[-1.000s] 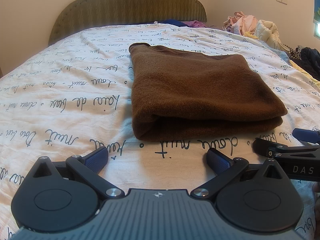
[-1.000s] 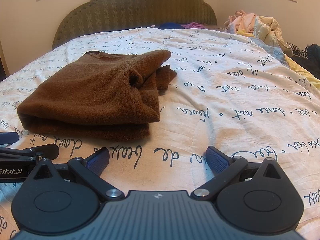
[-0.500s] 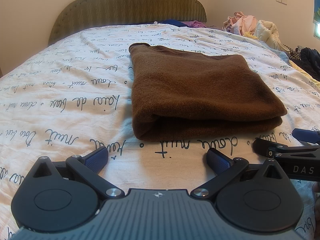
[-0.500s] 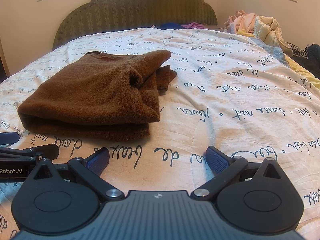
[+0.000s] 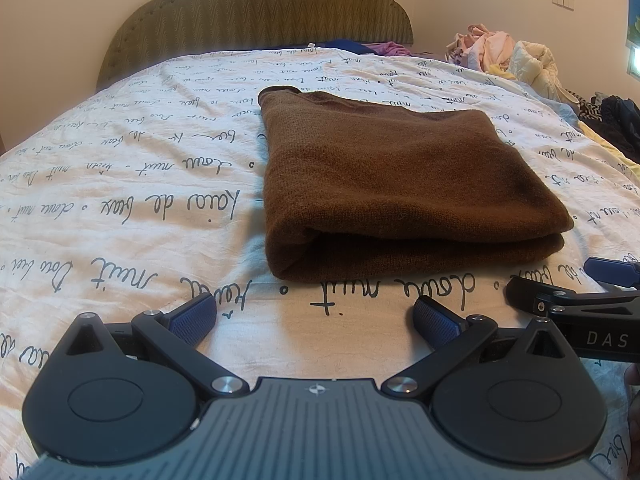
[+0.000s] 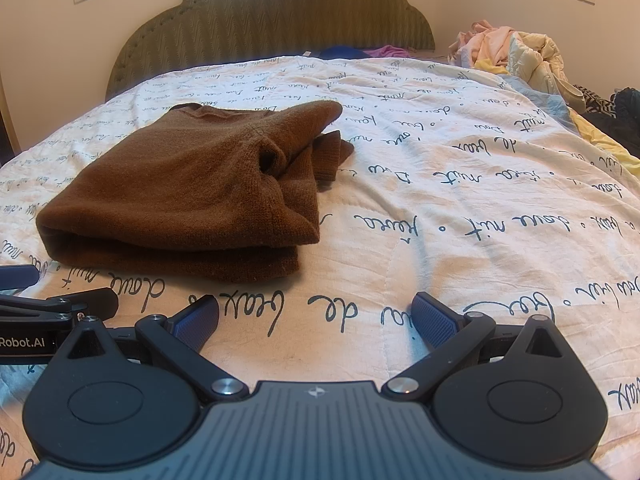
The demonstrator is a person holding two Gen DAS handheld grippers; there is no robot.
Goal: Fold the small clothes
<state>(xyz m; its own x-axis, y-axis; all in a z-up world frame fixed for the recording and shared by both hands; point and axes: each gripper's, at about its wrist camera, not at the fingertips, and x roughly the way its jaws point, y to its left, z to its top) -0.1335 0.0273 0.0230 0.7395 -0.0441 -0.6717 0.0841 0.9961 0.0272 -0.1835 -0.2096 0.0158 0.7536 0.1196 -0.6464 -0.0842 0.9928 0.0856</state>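
Currently, left gripper (image 5: 314,316) sits low over the bedspread (image 5: 120,208), fingers spread wide, nothing between them. Right gripper (image 6: 316,314) likewise spread apart and empty. Folded brown sweater (image 5: 392,188) lies flat on the bedspread: at 12 o'clock from the left gripper, at 10 o'clock from the right; neither gripper touches it. Pile of clothes (image 6: 516,52) at 2 o'clock, well apart. Headboard (image 5: 256,12) at 12.

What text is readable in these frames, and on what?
"DAS": right hand-held gripper, side of body, cut off by the frame edge.
"Robot.AI": left hand-held gripper, side of body, start cut off.
"de", "nuit": bedspread, upside-down cursive script; the rest too loopy or small to read reliably.
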